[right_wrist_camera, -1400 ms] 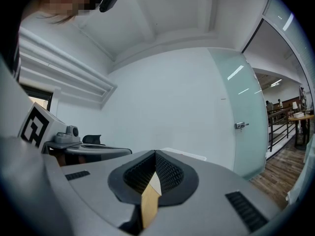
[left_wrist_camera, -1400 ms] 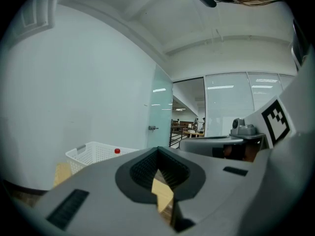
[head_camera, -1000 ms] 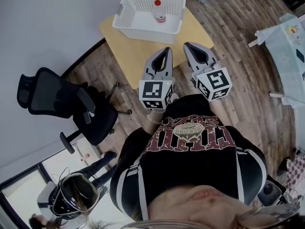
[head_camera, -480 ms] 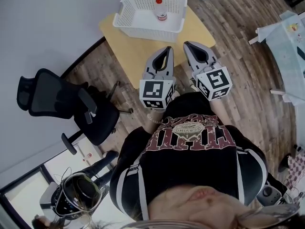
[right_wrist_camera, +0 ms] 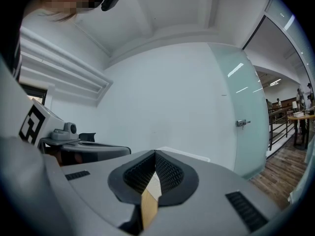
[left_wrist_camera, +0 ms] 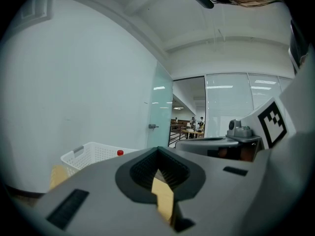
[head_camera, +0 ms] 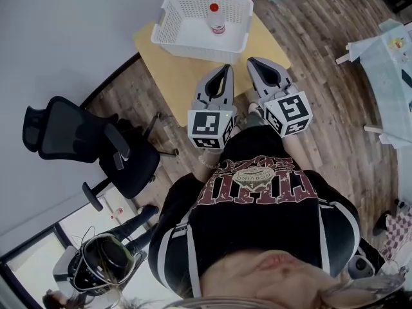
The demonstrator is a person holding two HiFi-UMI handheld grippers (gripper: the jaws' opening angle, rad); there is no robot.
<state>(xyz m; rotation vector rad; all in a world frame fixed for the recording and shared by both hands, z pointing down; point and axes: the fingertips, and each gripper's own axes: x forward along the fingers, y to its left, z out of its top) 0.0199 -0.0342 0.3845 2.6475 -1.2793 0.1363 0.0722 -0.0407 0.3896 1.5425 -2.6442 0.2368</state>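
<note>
Head view, looking steeply down, shows me the left gripper [head_camera: 225, 68] and the right gripper [head_camera: 252, 62] held side by side just in front of the person's black printed shirt [head_camera: 257, 198]. Both point away from the body toward the light wooden square table [head_camera: 170, 69]. In the left gripper view I read the two ribbed black pads pressed together at their tips with nothing caught between them; only a sliver of tabletop shows through the gap behind the tips. The right gripper view gives me the same reading: pads closed tip to tip, empty. Neither gripper touches anything. The nearest thing ahead of them is the white perforated plastic basket [head_camera: 193, 44], which sits on the far part of the table, apart from both sets of tips. Inside it, toward its far wall, a clear bottle with a red cap [head_camera: 215, 19] stands upright. A black office chair [head_camera: 71, 134] stands on the wood plank floor [head_camera: 322, 108] to the left of the table, and the right gripper view also takes in a frosted glass door [right_wrist_camera: 241, 127] in the white wall.
</note>
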